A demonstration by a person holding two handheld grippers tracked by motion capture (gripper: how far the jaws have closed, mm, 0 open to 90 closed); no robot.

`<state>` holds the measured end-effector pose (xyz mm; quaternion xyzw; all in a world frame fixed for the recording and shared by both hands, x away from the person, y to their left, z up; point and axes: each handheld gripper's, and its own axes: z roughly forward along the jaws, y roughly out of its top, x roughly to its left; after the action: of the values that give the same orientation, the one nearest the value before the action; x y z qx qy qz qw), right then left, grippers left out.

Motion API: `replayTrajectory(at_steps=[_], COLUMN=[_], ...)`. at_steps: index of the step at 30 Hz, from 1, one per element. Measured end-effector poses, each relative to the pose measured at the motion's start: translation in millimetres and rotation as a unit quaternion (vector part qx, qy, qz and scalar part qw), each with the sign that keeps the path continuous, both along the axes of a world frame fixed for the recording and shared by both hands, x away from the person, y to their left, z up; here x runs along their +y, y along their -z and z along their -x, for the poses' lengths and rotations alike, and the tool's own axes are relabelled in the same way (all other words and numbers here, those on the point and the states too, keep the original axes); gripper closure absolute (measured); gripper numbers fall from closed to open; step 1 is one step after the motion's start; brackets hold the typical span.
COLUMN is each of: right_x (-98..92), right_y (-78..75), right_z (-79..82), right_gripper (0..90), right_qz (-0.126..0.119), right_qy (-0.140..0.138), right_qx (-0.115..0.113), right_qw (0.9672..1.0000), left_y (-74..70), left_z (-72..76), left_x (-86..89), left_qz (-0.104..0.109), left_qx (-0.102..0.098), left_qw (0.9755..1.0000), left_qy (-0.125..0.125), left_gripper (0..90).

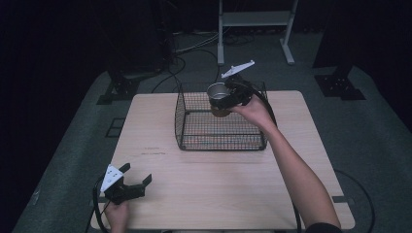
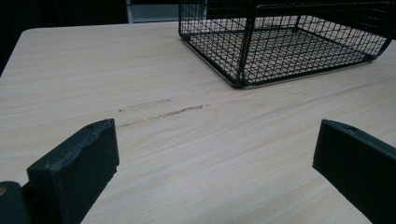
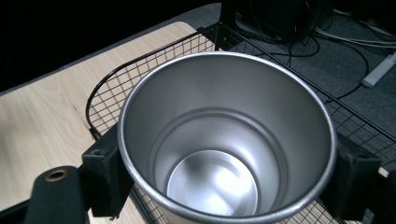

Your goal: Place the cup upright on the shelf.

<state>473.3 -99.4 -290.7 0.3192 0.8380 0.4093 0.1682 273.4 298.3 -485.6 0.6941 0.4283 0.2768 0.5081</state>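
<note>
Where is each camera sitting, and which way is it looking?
High view: above the table, looking forward and down; forearms and both tools show.
Left gripper view: rides the left tool, looking low across the table to the wire basket; its open jaws show.
Right gripper view: rides the right tool, looking down into the metal cup it grips.
All three share the basket.

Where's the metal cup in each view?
High view: metal cup, upper centre, clamped in the right tool above the wire basket.
Left gripper view: no cup in it.
Right gripper view: cup centre, seen from above between the jaws.
Shared landmark: wire basket.
</note>
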Motion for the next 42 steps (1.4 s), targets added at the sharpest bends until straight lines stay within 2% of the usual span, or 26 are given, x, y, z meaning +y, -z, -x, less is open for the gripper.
replayTrajectory(at_steps=[5, 6, 12, 16, 31, 34, 38, 42], right_x=[1.4, 2.4, 7.0, 11.5, 14.3, 14.6, 13.3, 12.5], right_y=[6.5, 11.7, 24.0, 32.3, 54.3, 62.2, 71.9, 82.6], right_z=[-9.3, -15.4, -27.5, -33.0, -48.5, -52.3, -56.0, -60.1], right_gripper=[17.8, 17.9, 17.8, 17.8, 17.7, 17.7, 17.6, 17.6], right_qz=[-0.003, -0.003, -0.007, 0.000, -0.003, 0.000, -0.002, 0.007], right_qy=[0.008, 0.012, 0.012, 0.011, 0.026, 0.028, 0.036, 0.043], right_qx=[0.006, 0.012, 0.029, 0.036, 0.055, 0.057, 0.067, 0.080], right_qw=[0.9999, 0.9998, 0.9995, 0.9993, 0.9981, 0.9980, 0.9971, 0.9958], left_y=[0.0, 0.2, -0.2, -0.3, -0.1, -0.4, -0.3, -0.4], left_z=[-0.2, 0.0, 0.2, 0.3, 0.3, 0.4, 0.3, 0.5], left_x=[0.1, -0.4, 0.4, 0.4, 0.0, 0.3, 0.1, 0.4], left_qz=[0.000, 0.004, 0.000, 0.000, 0.003, 0.001, 0.002, 0.001], left_qx=[0.000, 0.000, 0.002, 0.002, 0.000, 0.000, -0.001, 0.000], left_qw=[1.0000, 1.0000, 1.0000, 1.0000, 1.0000, 1.0000, 1.0000, 1.0000], left_qy=[0.000, -0.001, 0.001, 0.001, 0.000, 0.001, 0.001, 0.001], left_gripper=[0.0, 0.0, 0.0, 0.0, 0.0, 0.0, 0.0, 0.0])
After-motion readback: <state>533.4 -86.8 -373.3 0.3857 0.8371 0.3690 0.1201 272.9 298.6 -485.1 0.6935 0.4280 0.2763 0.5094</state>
